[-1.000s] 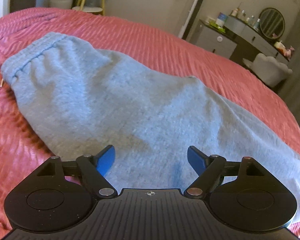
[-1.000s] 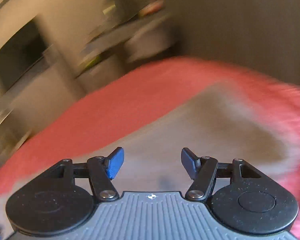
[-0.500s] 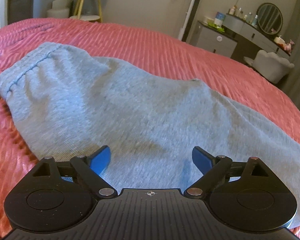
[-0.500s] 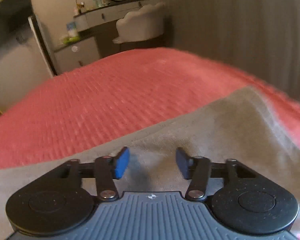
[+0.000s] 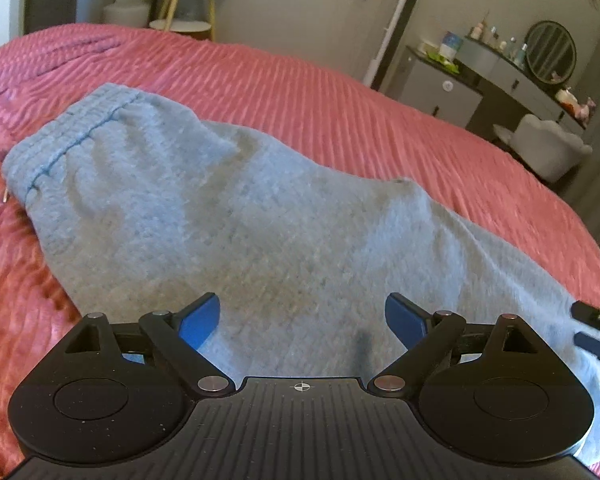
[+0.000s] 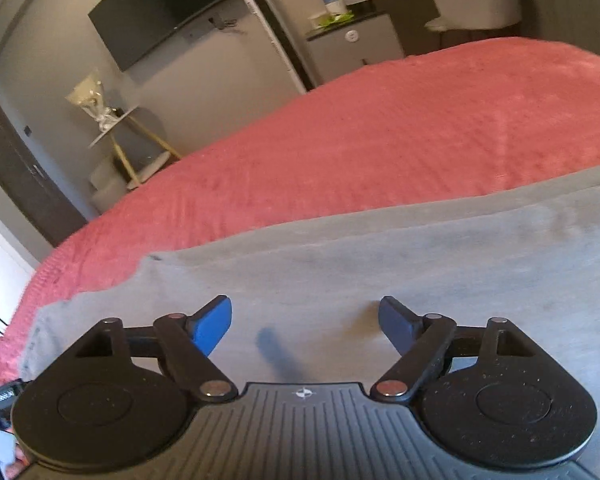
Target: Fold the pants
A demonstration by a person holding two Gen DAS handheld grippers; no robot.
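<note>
Grey sweatpants (image 5: 240, 216) lie flat on a red ribbed bedspread (image 5: 340, 100), legs together. Their elastic waistband (image 5: 72, 136) is at the upper left of the left wrist view and the legs run off to the right. My left gripper (image 5: 302, 312) hovers open over the near edge of the seat area, nothing between its blue pads. In the right wrist view the pants (image 6: 420, 252) stretch across the frame. My right gripper (image 6: 304, 316) sits low over them, its jaws opening wide and empty. A bit of the right gripper (image 5: 596, 332) shows at the left view's right edge.
The bedspread (image 6: 380, 140) extends well beyond the pants. Past the bed stand a dresser with a round mirror (image 5: 500, 76), a white chair (image 5: 548, 148), a small side table (image 5: 188, 0) and a wall-mounted TV (image 6: 160, 12).
The right gripper has swept sideways along the pants and rolled, its view swinging from the dresser to the TV wall; its jaws narrowed, then spread. The left jaws widened slightly.
</note>
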